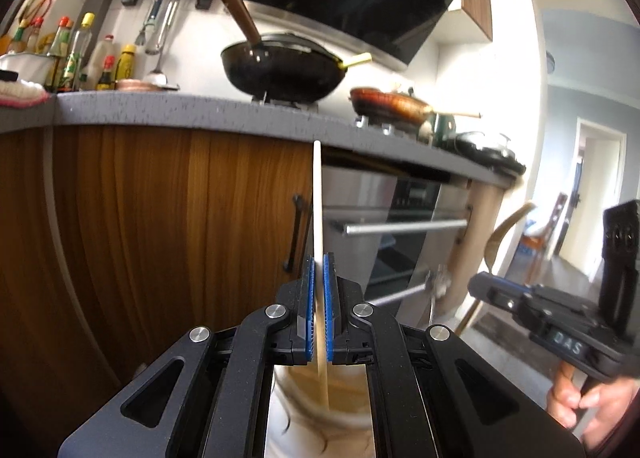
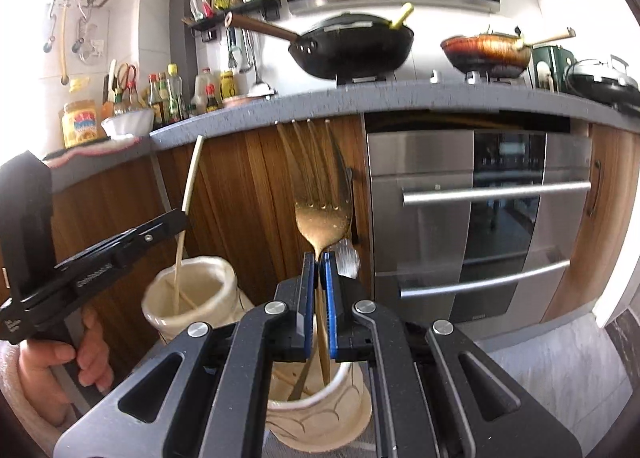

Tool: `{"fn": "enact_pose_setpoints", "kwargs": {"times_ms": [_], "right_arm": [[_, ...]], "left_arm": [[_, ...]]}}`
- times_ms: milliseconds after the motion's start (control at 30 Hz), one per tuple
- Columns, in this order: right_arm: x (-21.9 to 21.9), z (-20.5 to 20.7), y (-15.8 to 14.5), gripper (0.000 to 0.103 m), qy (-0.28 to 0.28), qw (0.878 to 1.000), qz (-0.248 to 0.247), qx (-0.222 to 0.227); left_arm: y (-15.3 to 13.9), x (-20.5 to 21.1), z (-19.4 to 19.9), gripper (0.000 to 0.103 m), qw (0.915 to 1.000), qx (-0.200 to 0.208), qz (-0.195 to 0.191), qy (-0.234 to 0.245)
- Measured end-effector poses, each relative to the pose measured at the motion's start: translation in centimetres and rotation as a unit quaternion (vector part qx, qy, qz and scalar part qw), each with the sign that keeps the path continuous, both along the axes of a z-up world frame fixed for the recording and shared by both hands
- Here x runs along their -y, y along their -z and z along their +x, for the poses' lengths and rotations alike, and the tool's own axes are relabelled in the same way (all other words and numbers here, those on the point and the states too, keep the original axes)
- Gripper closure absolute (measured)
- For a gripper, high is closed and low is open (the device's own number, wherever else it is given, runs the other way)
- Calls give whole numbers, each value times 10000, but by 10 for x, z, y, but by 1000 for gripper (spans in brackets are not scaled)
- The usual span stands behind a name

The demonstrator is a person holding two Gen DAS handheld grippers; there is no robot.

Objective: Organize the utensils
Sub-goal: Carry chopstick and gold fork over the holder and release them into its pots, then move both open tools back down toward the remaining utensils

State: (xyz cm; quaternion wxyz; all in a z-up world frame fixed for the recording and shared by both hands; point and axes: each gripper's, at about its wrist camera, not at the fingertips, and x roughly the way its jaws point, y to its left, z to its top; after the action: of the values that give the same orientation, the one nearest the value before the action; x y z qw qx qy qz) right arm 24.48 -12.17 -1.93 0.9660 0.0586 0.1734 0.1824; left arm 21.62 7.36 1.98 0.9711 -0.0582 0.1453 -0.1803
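My left gripper (image 1: 319,260) is shut on a pale chopstick (image 1: 317,193) that stands upright, its lower end inside a cream ceramic holder (image 1: 344,418) below the jaws. In the right wrist view the left gripper (image 2: 176,217) holds that chopstick (image 2: 192,173) over the left cream holder (image 2: 188,298). My right gripper (image 2: 319,260) is shut on the neck of a gold fork (image 2: 322,213), tines up, its handle reaching into a second cream holder (image 2: 316,414). A silver utensil (image 2: 347,260) sits beside the fork. The right gripper (image 1: 516,294) and fork (image 1: 504,234) show at the right in the left wrist view.
A grey countertop (image 2: 304,105) runs above wooden cabinet doors (image 2: 256,185) and a steel oven (image 2: 480,217). A black wok (image 2: 352,45) and a copper pan (image 2: 484,49) sit on the stove. Sauce bottles (image 2: 168,93) stand at the left.
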Motion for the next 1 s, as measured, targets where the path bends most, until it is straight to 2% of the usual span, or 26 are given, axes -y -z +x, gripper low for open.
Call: {"fn": "enact_pose_setpoints", "kwargs": {"times_ms": [300,600,667,767,833,900,1000], "right_arm": [[7,9,4,98,198,9997,58,-156],[3,21,7,96,288,9990,-26,-327],[3,22,7,96,284,9990,-41,-354],[3,22,6,92,293,9988,-59,-391],[3,22,6,80,282,9987,-48,-411],[5,19,5,61,256,9989,-10,-399],[9,11,0,51,244,9989,27,-390]], "left_arm": [[13,3,-1,97,9990,-311,303,-53],[7,-1,-7,77,9987,-318,380,-144],[5,-3,-10,66,9986,-310,382,-178],[1,-7,-15,56,9987,-269,376,-235],[-3,-10,-18,50,9986,-247,383,-284],[-8,-13,-22,42,9984,-228,393,-330],[-14,-15,-31,31,9982,-176,425,-395]]}}
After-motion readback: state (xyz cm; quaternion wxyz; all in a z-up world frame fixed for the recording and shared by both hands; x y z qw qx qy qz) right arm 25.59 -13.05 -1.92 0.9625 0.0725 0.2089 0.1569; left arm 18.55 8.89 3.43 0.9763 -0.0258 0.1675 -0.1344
